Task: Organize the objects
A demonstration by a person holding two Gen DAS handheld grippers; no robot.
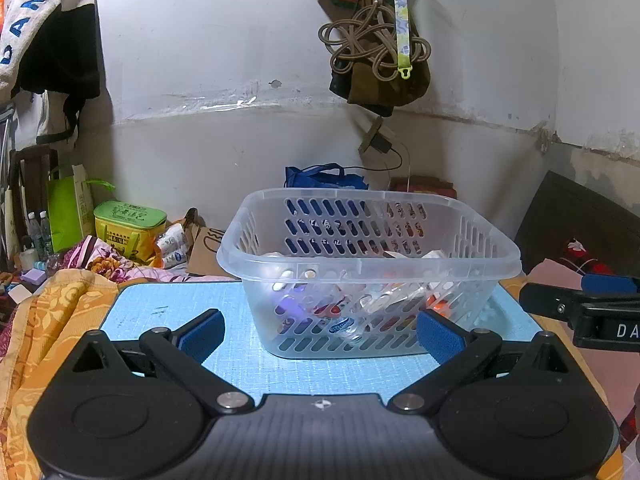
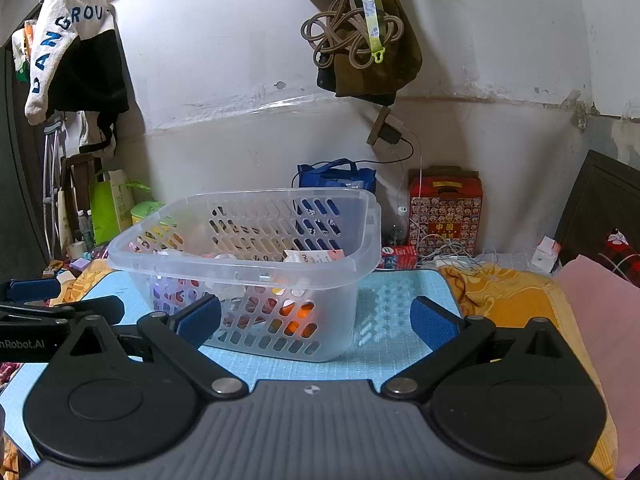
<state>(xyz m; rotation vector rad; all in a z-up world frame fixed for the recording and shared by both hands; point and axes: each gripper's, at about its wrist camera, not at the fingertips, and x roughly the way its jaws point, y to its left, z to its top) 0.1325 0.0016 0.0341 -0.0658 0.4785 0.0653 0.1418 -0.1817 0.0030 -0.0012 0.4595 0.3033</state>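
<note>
One clear plastic basket (image 1: 368,264) sits on one blue mat (image 1: 168,312), holding a jumble of small packets (image 2: 316,257) too tangled to count. Two grippers (image 1: 320,334) (image 2: 316,326) hover in front, each with two blue-padded fingers (spread wide). Behind stand one green tin (image 1: 130,228), one red box (image 2: 444,212) and one blue bag (image 2: 336,180).

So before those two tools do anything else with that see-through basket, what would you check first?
1. Left tool open: ok.
2. Right tool open: ok.
3. Both tools holding nothing: ok.
4. Basket upright on the blue mat: ok.
5. Items already in the basket: ok, though what they are cannot tell.
6. Loose items on the mat around the basket: none seen; behind the basket, cannot tell.
</note>
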